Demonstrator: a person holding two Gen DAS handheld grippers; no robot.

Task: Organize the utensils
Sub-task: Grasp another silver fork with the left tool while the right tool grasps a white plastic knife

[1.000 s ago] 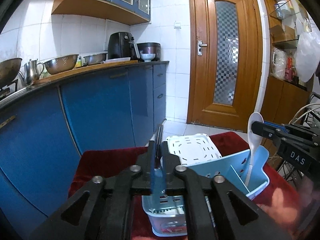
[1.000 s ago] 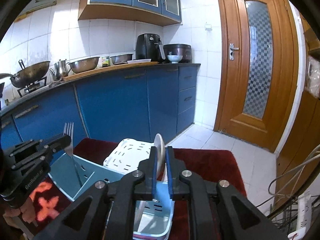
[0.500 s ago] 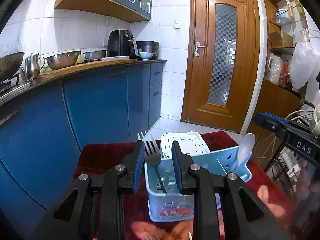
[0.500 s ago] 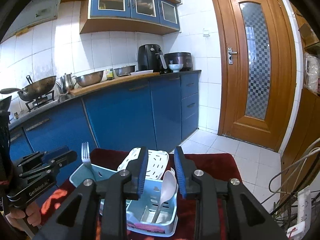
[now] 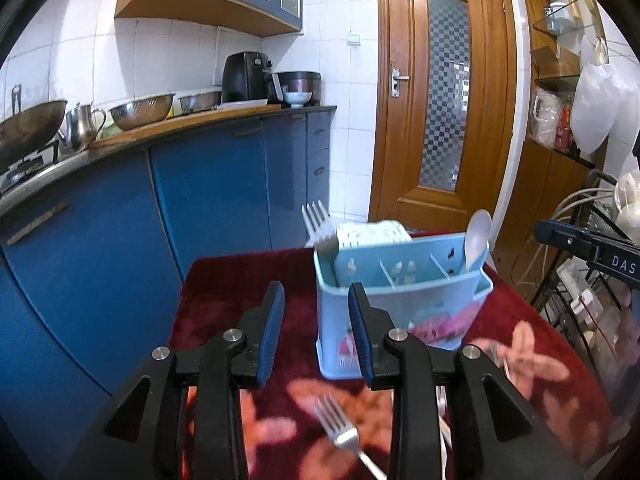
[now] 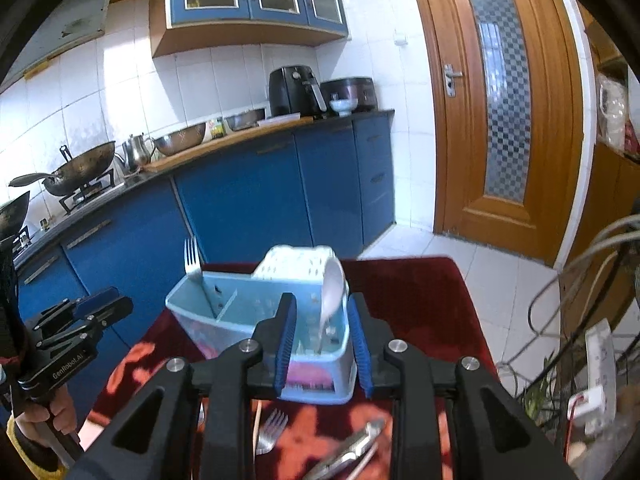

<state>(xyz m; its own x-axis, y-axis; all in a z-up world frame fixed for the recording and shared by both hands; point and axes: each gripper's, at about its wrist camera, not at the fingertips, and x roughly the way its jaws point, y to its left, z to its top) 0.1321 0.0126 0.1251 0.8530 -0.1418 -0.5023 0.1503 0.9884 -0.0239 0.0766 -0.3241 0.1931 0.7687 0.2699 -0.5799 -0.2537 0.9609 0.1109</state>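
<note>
Much of the loose cutlery on the dark red flower-patterned cloth [image 5: 224, 280] is blurred or cut off behind the black claws, so only a steel fork [image 5: 340, 428] and something like metal tongs [image 6: 352, 448] can be made out. The pale blue plastic divided utensil caddy [image 5: 400, 304] holds a silver fork [image 5: 318, 224] upright at one end and a white plastic spoon [image 5: 476, 240] at the other. The left gripper [image 5: 316, 332] is opening on nothing, and the right gripper [image 6: 322, 340] stands partly open, empty too.
</note>
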